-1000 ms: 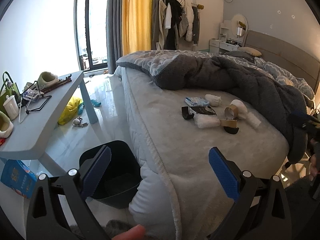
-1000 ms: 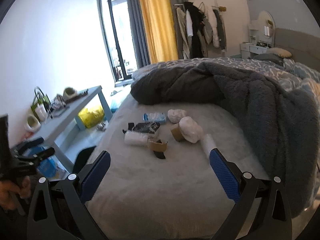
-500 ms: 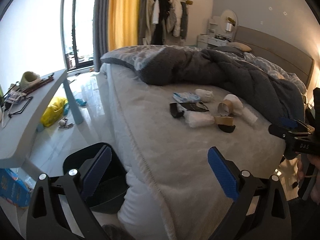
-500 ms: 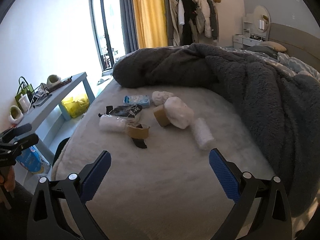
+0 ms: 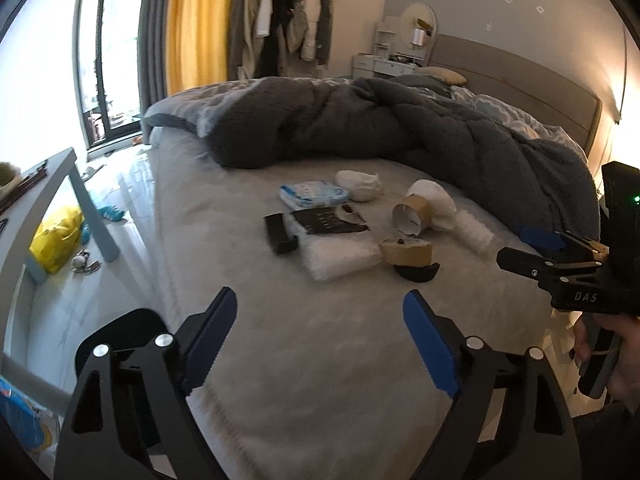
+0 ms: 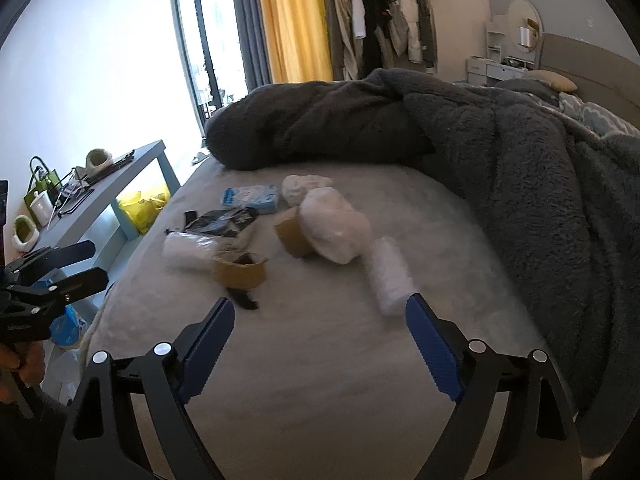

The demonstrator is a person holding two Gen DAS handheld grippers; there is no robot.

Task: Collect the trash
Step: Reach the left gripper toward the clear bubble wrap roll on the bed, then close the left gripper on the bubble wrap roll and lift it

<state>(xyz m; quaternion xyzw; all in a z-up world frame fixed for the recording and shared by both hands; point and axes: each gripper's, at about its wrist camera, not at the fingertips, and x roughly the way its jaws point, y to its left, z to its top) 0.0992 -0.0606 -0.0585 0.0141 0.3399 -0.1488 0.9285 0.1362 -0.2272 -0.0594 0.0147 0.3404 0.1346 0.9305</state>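
Near edge, left wrist view: left tool (image 5: 320, 322) hangs over the pale bed (image 5: 320, 380), tilted downward, blue pads spread with only bedding between them; its jaws have just been closing a little. A black bin (image 5: 120, 332) sits on the floor by the bed's near left corner, mostly hidden behind the tool's frame. Blue box at lower left, cut off by the picture edge.

Right wrist view: right tool (image 6: 322, 322) likewise angled down over the bed, pads spread, gripping nothing, jaws also just narrowing. The white wrapped roll (image 6: 388, 276) lies just beyond its right pad, apart from it.

Right tool appears at the left view's right edge, held by a hand (image 5: 624, 364) that is partly cut off.

Middle of the bed: the trash in a loose cluster — brown tape roll (image 5: 406, 250) with a dark scrap under it, hard to identify; white plastic packet (image 5: 340, 258); black wrapper (image 5: 328, 222); blue tissue pack (image 5: 314, 196); upright tape roll (image 5: 412, 214) against a white bundle (image 5: 438, 202).

Far: rumpled grey blanket (image 5: 360, 128). Left, a grey desk (image 6: 116, 188) with blurred clutter.
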